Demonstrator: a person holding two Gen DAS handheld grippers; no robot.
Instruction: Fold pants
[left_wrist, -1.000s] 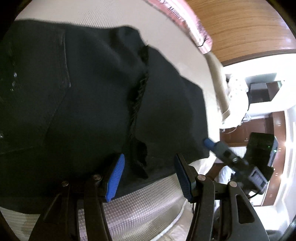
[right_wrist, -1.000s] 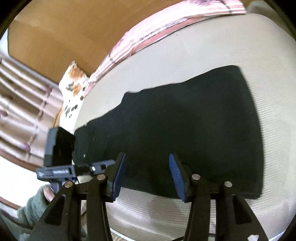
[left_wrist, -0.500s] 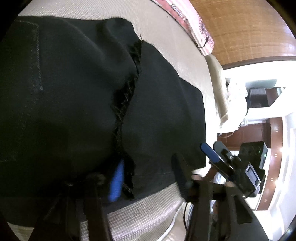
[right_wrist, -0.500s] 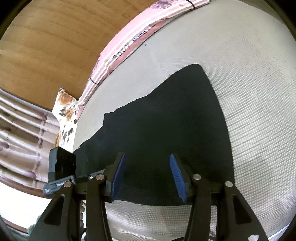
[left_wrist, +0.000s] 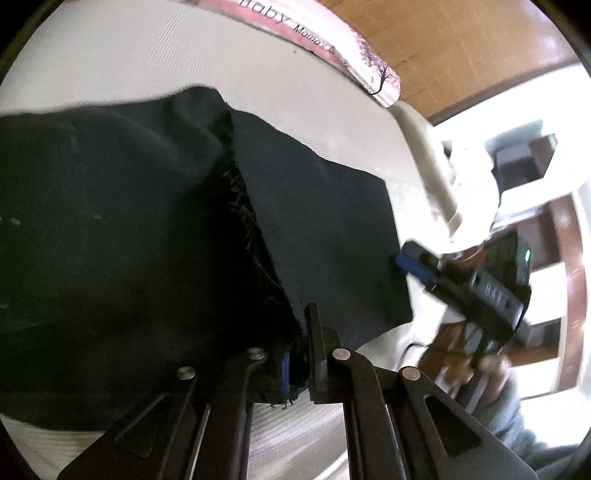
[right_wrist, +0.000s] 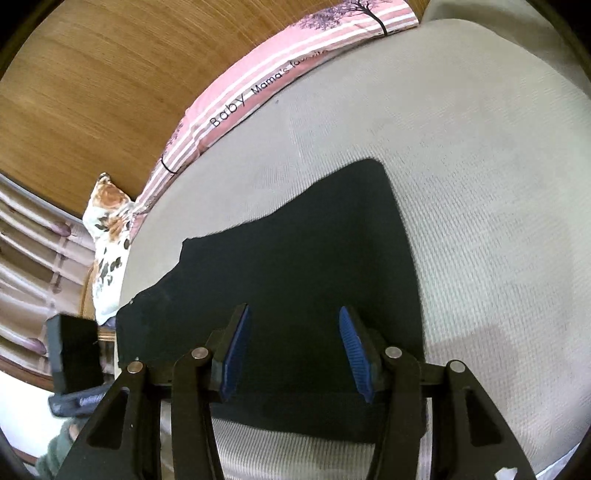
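Pants (left_wrist: 129, 240) now sit pinched at the near bed (right_wrist: 480, 166) edge: your left tongs (left_wrist: 299, 363) have just closed on them; your right tongs (right_wrist: 295, 347) hover wide open, holding nothing.

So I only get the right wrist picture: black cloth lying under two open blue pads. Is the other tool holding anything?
Observer: Yes. The left gripper is shut on the pants, pinching their near edge.
Operator: Which bit of them?
Observer: The end of a frayed seam, which runs up and away from the jaws.
Operator: Is the cloth flat there?
Observer: No. Left of the seam it humps up into a fold.
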